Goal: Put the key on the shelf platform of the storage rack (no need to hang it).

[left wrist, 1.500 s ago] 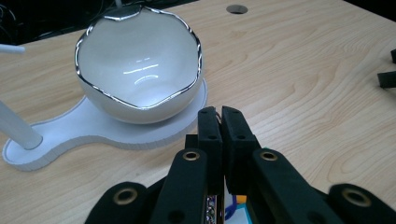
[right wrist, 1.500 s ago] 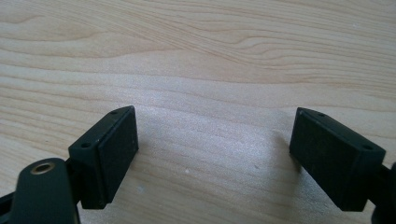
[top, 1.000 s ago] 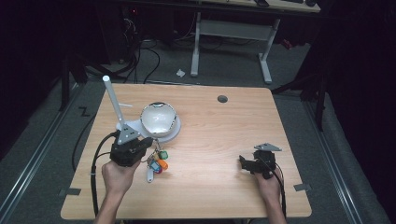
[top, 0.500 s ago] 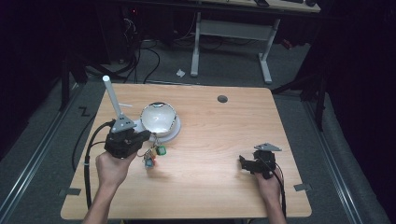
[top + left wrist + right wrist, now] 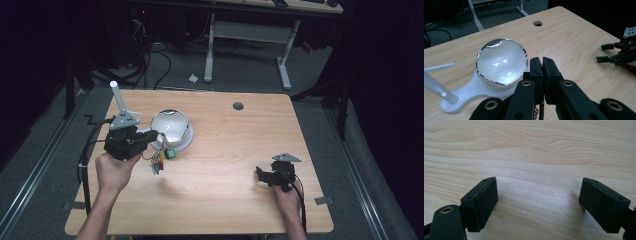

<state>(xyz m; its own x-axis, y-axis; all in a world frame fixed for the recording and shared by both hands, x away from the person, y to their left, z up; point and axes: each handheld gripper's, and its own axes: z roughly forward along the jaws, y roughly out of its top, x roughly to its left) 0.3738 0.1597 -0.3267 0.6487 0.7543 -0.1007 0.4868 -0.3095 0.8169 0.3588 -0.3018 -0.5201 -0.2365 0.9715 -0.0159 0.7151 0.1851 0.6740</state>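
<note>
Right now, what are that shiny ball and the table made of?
The shiny ball looks like polished metal or mirrored glass: it reflects bright lights; which one I cannot tell. It sits on a white base that looks like matte plastic. The table looks like pale wood or wood-look laminate, with grain lines.

Both grippers are black. The left gripper (image 5: 541,63) has thick block-shaped pads (image 5: 551,75) on arms with brass-ringed screw holes. The right gripper (image 5: 539,202) has flat rectangular pads (image 5: 486,200) with small screw holes. Each carries a grey three-cornered plate on top and trails a black cable. Forearms are bare.
</note>
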